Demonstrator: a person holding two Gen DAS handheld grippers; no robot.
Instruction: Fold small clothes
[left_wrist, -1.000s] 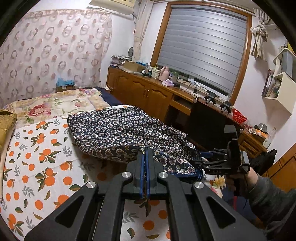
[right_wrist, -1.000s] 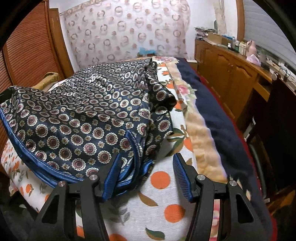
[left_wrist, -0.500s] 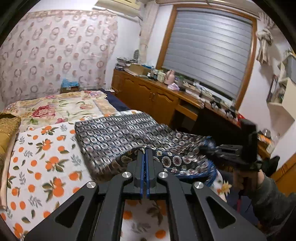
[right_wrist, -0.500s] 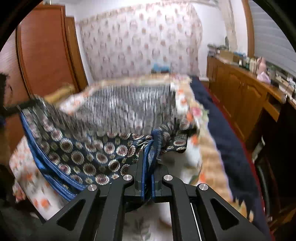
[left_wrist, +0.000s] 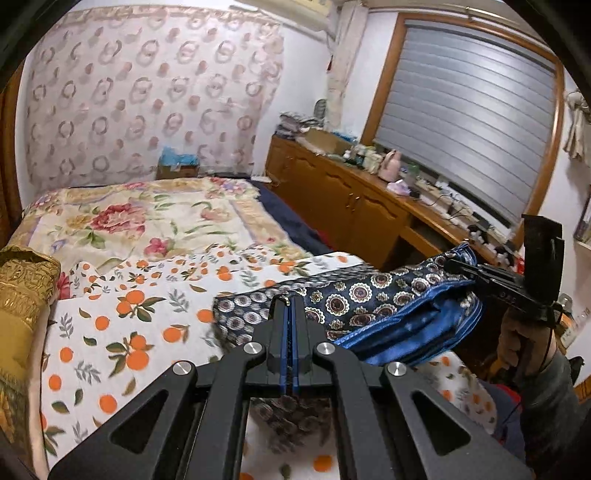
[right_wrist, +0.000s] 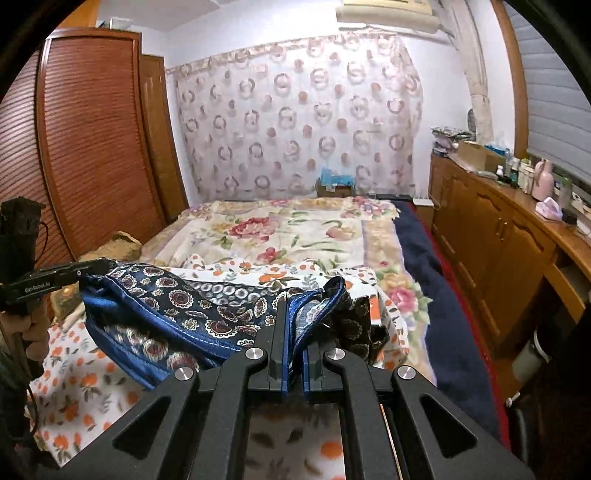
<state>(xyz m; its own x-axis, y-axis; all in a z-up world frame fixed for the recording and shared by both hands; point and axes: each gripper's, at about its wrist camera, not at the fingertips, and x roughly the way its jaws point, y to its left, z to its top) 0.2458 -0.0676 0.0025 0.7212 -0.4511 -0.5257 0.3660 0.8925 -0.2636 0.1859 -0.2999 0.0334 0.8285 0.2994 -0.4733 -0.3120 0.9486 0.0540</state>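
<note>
Patterned garment (left_wrist: 373, 295) hangs stretched between two claws above the bed (left_wrist: 122, 306)

Its long axis runs straight from the left gripper (left_wrist: 290, 314) to the right gripper (right_wrist: 293, 325), each pinching one end of the blue-trimmed edge, jaws pressed together on cloth; the body sags toward the orange-print sheet, so both hands are equally near, and the fold, I judge, turns on bringing the ends together

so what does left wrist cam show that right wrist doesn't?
Left wrist only: grey slatted window blind, gold cushion. Right wrist only: brown louvred wardrobe door, wall air conditioner. Both: navy medallion-print garment with blue trim, left gripper and right gripper each shut on it, orange-print bedsheet, wooden sideboard.
</note>
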